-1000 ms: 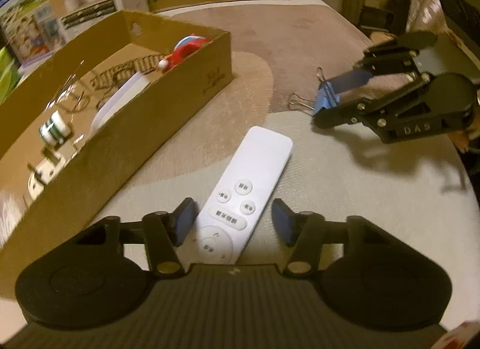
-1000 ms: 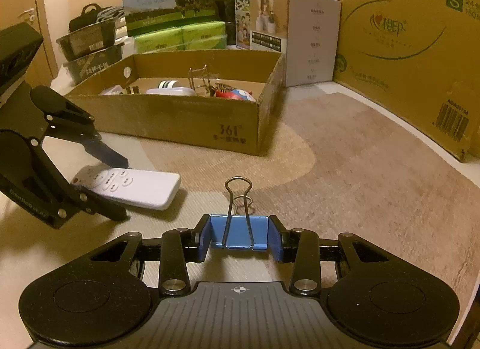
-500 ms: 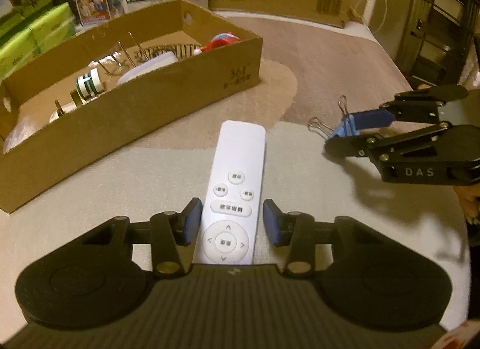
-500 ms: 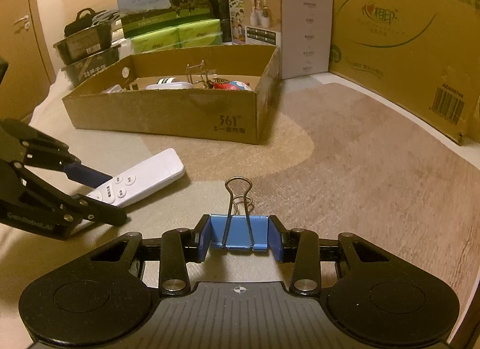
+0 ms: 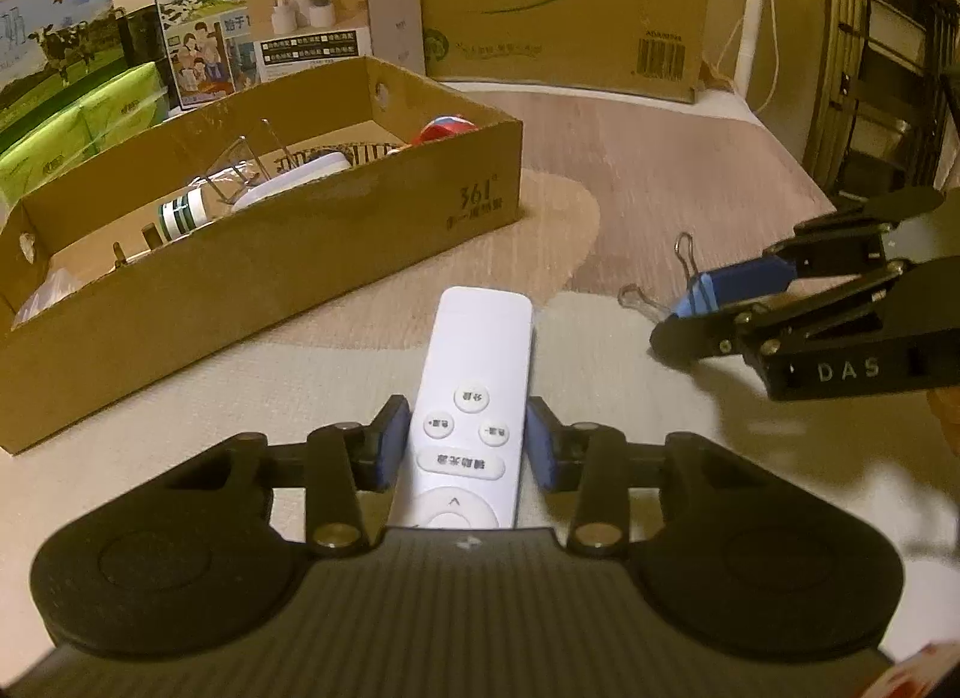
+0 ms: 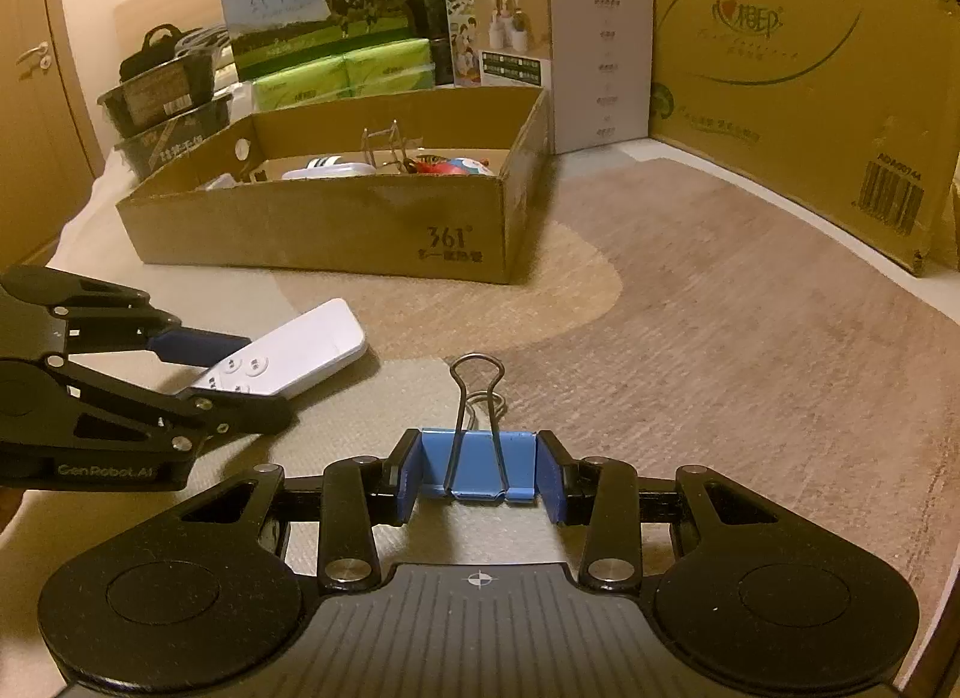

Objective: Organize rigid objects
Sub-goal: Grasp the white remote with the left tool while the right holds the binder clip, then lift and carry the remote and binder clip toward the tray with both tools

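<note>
A white remote [image 5: 480, 350] lies on the beige cover, its button end toward me. My left gripper [image 5: 468, 428] straddles that end. Its jaws are closing, and both blue pads [image 5: 393, 446] sit against the remote's long sides. The right wrist view shows the remote [image 6: 300, 350] between the left gripper's [image 6: 258, 380] fingers. My right gripper [image 6: 477, 464] is shut on a blue binder clip [image 6: 480, 470] with its wire handles pointing forward. From the left wrist it appears at the right [image 5: 675, 323], holding the clip [image 5: 696, 293] just above the cover.
An open cardboard box [image 5: 270, 266] with several small items stands behind the remote, seen centre-left [image 6: 336, 230] from the right wrist. Milk cartons, a white carton [image 6: 600, 56] and a large brown carton [image 6: 780, 86] line the back. A dark rack [image 5: 888, 38] stands far right.
My left gripper has swung and rolled into line with the remote, slid further along it, and its jaws have narrowed onto the remote's sides. The right gripper has held still with the clip.
</note>
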The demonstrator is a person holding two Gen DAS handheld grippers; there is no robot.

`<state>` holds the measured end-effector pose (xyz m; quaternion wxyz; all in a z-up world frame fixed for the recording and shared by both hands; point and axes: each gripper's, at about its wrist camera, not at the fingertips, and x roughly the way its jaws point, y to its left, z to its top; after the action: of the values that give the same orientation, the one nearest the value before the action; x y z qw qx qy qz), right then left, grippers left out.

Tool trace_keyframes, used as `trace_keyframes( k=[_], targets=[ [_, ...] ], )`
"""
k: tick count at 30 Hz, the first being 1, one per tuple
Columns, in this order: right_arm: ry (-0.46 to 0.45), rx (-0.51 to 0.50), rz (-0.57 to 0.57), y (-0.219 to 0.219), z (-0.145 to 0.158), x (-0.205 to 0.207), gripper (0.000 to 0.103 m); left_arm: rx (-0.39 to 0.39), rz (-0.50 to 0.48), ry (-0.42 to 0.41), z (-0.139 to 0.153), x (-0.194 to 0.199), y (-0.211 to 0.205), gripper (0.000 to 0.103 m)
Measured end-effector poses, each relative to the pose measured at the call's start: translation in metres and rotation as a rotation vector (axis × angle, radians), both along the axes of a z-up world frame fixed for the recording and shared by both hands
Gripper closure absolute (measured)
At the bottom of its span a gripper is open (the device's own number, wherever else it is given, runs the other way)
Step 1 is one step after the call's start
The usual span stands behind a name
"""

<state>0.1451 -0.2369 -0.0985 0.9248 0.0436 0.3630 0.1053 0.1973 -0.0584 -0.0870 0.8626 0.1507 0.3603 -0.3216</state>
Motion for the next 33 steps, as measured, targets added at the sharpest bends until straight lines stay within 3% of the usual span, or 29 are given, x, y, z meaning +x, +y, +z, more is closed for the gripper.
trace_keyframes(
  k=[8, 24, 33],
  targets=[
    [-0.009, 0.004, 0.008, 0.003, 0.001, 0.000, 0.063, 0.002, 0.027, -0.016, 0.001, -0.009, -0.002, 0.068],
    [-0.035, 0.020, 0.032, 0.011, 0.017, -0.014, 0.063, -0.062, 0.234, 0.064, 0.015, -0.038, 0.013, 0.068],
    [-0.052, 0.033, 0.043, 0.015, 0.031, -0.028, 0.063, -0.073, 0.339, 0.066, 0.034, -0.058, 0.028, 0.068]
  ],
)
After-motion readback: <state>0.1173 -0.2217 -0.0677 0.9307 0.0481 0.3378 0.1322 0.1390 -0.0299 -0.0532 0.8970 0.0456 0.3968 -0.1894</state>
